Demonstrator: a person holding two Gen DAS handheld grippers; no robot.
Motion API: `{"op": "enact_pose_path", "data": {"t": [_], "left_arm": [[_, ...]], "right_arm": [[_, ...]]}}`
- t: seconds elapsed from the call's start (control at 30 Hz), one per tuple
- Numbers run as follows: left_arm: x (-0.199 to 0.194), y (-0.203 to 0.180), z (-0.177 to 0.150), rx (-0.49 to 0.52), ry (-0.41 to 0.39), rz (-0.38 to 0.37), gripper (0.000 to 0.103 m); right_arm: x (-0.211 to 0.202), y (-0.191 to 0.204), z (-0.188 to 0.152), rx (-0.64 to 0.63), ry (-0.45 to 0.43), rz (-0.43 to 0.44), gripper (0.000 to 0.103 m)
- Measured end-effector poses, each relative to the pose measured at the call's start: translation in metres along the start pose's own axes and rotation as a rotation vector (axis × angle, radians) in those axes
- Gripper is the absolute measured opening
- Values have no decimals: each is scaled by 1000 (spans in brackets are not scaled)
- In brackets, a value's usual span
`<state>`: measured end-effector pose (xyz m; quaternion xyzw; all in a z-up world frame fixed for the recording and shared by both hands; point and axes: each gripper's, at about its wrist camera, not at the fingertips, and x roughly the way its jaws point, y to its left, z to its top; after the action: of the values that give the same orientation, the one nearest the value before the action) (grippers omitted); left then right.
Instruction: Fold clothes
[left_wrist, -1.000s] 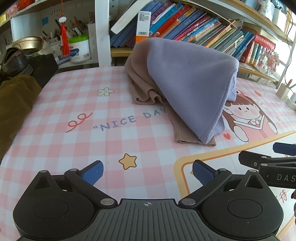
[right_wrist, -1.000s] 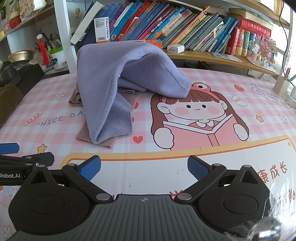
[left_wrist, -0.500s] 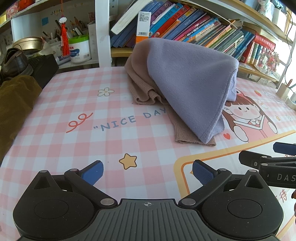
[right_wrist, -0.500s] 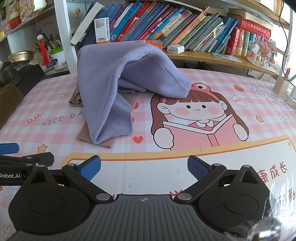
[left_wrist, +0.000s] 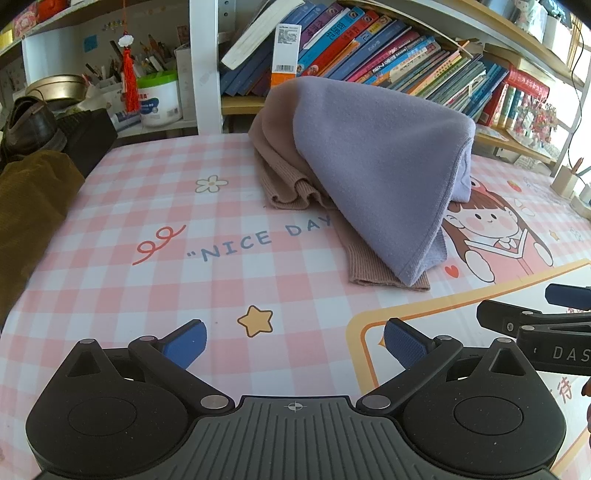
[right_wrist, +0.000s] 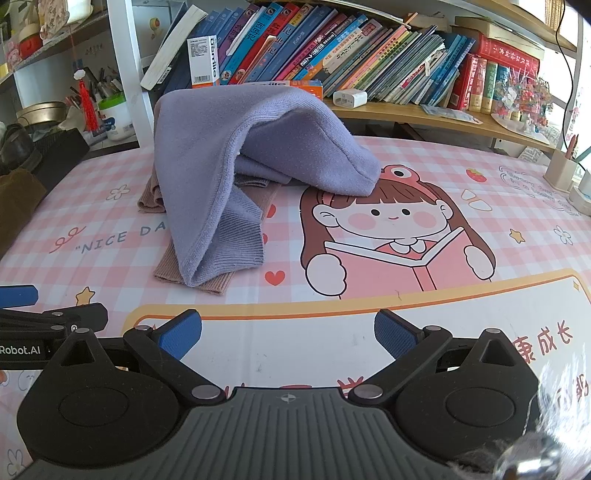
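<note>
Lilac fleece garment (left_wrist: 373, 173) draped over tan ribbed knit (left_wrist: 284, 173), mid-table, unfolded | left gripper (left_wrist: 295, 341) and right gripper (right_wrist: 288, 334) gaped empty, hovering near edge, ready.

Tan ribbed knit garment (left_wrist: 284, 173) mostly buried under the lilac fleece garment (left_wrist: 376, 166), only cuffs & a side fold peeking out; in right wrist view just its edges (right_wrist: 173, 266) show. Right claw (left_wrist: 554, 317) cut off by frame edge in left wrist view, can't read its far finger. Brown corduroy cloth (left_wrist: 29, 206) runs off the left edge. Blurry clear blob (right_wrist: 546, 435) bottom right corner, can't tell what. Book spines (right_wrist: 332, 48) mostly too small to read.
</note>
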<state>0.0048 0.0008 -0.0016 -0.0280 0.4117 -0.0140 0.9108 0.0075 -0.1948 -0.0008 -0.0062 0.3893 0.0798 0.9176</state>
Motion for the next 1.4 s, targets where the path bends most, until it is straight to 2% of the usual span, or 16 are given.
{"op": "enact_pose_path", "data": {"t": [1.4], "left_arm": [[1,1,-2,0,13,-8,103]], "right_arm": [[0,1,-1,1,7,-2,101]]}}
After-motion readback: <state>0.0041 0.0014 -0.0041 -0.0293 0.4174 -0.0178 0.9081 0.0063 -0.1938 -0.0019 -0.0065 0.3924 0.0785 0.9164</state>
